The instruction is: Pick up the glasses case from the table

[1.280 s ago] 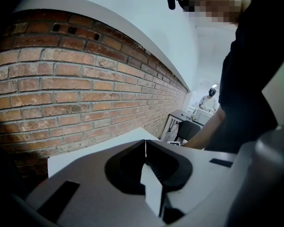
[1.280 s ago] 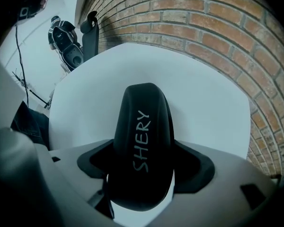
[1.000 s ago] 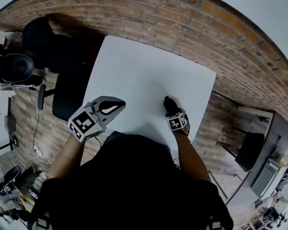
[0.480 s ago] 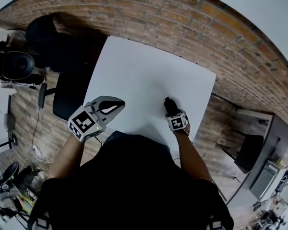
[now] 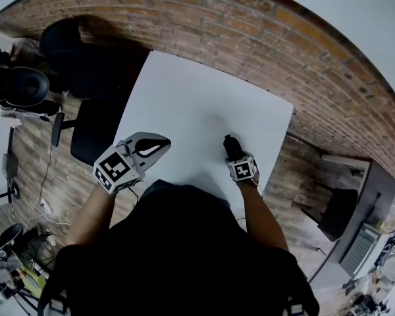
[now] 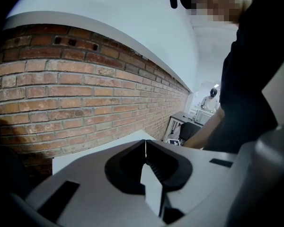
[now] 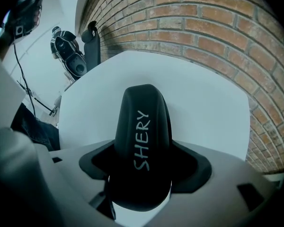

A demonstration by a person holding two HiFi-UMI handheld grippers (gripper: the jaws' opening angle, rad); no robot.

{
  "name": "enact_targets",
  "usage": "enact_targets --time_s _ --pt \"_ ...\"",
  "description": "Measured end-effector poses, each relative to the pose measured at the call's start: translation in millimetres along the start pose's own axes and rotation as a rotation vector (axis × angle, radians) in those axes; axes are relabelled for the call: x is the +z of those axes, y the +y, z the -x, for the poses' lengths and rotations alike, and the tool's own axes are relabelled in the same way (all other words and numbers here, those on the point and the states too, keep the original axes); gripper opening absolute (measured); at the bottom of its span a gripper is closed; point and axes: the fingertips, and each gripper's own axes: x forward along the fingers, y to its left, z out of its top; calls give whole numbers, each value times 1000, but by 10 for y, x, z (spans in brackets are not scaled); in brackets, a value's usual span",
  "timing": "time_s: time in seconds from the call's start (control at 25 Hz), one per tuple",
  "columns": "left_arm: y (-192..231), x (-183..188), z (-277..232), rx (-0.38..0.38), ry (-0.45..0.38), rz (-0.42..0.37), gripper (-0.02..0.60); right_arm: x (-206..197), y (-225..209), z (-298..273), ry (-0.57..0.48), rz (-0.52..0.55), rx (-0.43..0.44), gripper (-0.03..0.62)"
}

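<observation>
The right gripper had its fingers closed on the near end of the black glasses case. The case stuck out ahead of them, low over the white bench, and I could not tell whether it touched. Held that far from its middle, the smooth rounded shell could pivot or slip free in a quick lift. The left gripper hovered at the bench's edge, fingers together and empty, likely too far off to catch it.

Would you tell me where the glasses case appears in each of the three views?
Head view: glasses case right of centre, on the table.
Left gripper view: not in it.
Right gripper view: at centre, between the jaws.
Shared landmark: the brick wall.
</observation>
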Motion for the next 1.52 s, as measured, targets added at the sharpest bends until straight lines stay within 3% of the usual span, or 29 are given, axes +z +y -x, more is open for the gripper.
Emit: enact_targets --time_s 0.32,1.16,1.52 --pt "-96 44 73 4 -14 -22 13 31 51 125 -30 -7 5 336" --pt "-172 251 51 -42 -47 -72 12 551 22 909 -260 -42 -18 337" --pt "-246 327 -20 -72 -53 -95 12 731 128 1308 -355 -75 16 337"
